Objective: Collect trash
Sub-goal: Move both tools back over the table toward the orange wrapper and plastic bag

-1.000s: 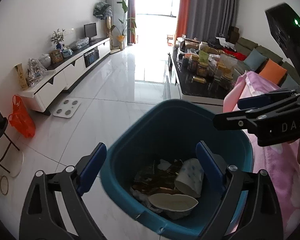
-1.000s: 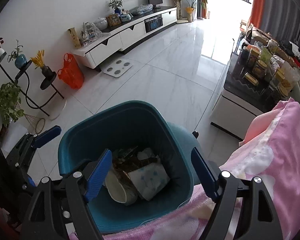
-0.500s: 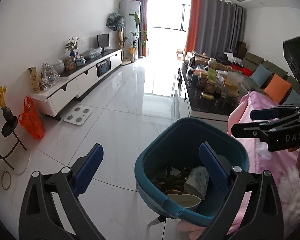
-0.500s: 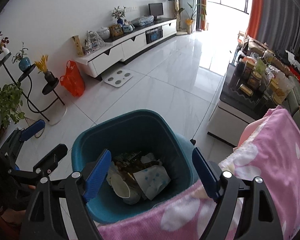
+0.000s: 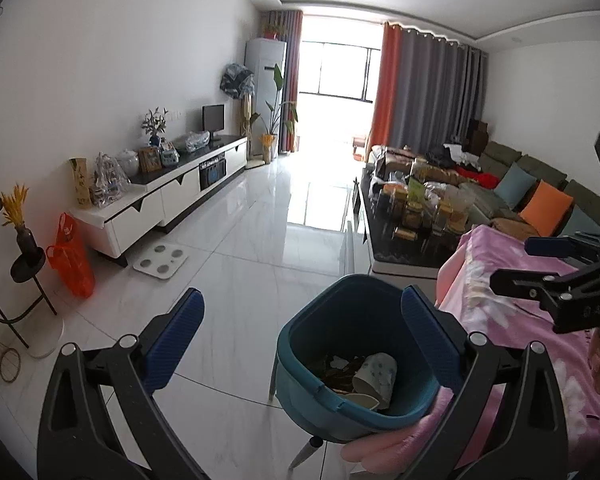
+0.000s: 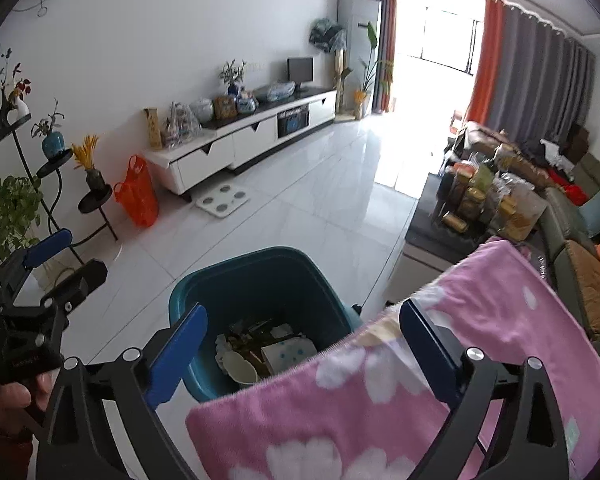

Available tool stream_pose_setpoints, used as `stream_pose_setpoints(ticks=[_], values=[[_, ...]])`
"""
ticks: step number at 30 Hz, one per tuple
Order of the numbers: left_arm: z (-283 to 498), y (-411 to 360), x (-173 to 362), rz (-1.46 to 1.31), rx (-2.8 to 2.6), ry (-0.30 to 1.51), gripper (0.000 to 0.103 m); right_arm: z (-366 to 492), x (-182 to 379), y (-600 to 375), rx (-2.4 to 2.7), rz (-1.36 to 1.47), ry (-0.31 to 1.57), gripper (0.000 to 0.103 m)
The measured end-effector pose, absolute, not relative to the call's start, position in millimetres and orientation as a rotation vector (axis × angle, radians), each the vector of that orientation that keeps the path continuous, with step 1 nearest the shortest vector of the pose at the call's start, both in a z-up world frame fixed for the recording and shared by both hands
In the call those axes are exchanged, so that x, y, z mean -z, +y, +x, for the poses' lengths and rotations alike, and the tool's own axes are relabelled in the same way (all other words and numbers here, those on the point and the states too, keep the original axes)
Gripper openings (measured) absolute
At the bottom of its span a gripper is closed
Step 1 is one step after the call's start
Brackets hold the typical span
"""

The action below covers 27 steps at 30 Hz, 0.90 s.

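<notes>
A teal trash bin (image 5: 324,394) stands on the white tiled floor beside a pink flowered blanket (image 5: 500,304). It holds paper cups (image 5: 376,374) and brown wrappers. The bin also shows in the right wrist view (image 6: 260,276), with a dotted paper cup (image 6: 288,354) and a white cup (image 6: 240,368) inside. My left gripper (image 5: 300,340) is open and empty, raised above and in front of the bin. My right gripper (image 6: 300,354) is open and empty, above the bin and the blanket (image 6: 440,360). Each gripper shows in the other's view.
A white TV cabinet (image 5: 160,200) runs along the left wall, with an orange bag (image 5: 70,256) and a bathroom scale (image 5: 162,260) near it. A plant stand (image 6: 40,184) is at far left. A cluttered black coffee table (image 5: 404,232) and a sofa (image 5: 540,188) are right.
Both grippers have lifted up and back from the bin, which now looks smaller and lower. Both stay open and empty. The blanket covers more of the right wrist view.
</notes>
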<state>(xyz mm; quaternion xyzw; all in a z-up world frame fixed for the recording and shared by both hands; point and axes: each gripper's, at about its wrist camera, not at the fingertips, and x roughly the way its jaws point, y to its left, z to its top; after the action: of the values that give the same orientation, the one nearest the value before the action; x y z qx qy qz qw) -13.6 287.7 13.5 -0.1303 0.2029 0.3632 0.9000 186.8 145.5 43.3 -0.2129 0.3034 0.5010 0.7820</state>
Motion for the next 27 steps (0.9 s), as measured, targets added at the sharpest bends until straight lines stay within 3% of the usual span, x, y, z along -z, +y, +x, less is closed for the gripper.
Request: stream_pose_setpoints(ticks=[15, 27], values=[[-20, 200, -60, -0.248, -0.629, 0.362, 0.097, 173, -62, 47, -0.934, -0.369, 0.565, 0.096], [10, 119, -64, -0.189, -0.468, 0.371, 0.097, 178, -53, -38, -0.789, -0.272, 0.563, 0.096]])
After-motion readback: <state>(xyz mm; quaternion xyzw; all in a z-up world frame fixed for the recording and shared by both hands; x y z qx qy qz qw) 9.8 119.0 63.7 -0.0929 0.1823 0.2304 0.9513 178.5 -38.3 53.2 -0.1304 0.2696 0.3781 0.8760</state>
